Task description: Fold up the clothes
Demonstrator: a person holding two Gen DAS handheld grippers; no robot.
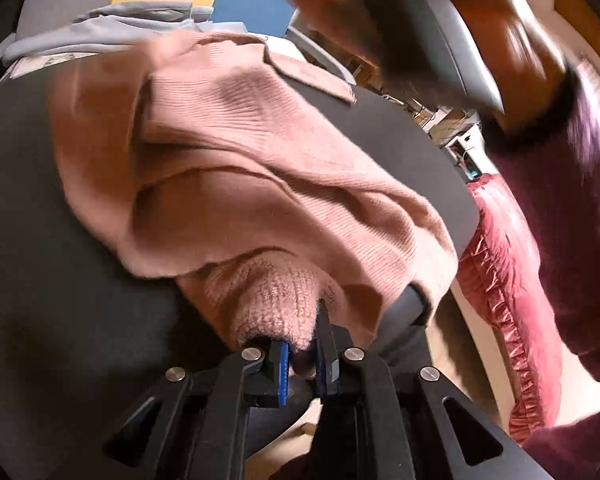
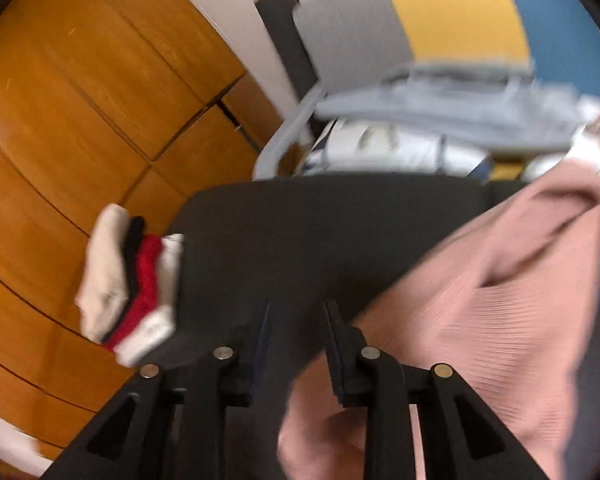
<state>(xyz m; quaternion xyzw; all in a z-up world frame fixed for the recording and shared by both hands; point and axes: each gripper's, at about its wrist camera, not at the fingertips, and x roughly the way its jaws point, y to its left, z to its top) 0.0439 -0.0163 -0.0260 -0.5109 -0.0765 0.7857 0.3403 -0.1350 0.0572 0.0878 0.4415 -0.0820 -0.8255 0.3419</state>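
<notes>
A pink knit sweater (image 1: 236, 168) lies crumpled on the dark grey table (image 1: 60, 240). My left gripper (image 1: 302, 344) is shut on the sweater's thick ribbed cuff (image 1: 276, 300), which bulges out over the fingertips at the table's near edge. In the right wrist view my right gripper (image 2: 299, 308) hovers open over the bare table (image 2: 320, 232) with nothing between its fingers. The sweater (image 2: 500, 280) spreads to its right and runs beneath its right finger. The person's right hand (image 1: 512, 40) shows blurred at the top of the left wrist view.
A folded stack of white, black and red clothes (image 2: 136, 292) overhangs the table's left edge. Grey-blue garments (image 2: 440, 100) and white ones (image 2: 388, 148) are piled behind the table. Wooden floor (image 2: 80, 120) lies to the left. A red ruffled cloth (image 1: 508, 280) and a purple sleeve (image 1: 572, 220) are at the right.
</notes>
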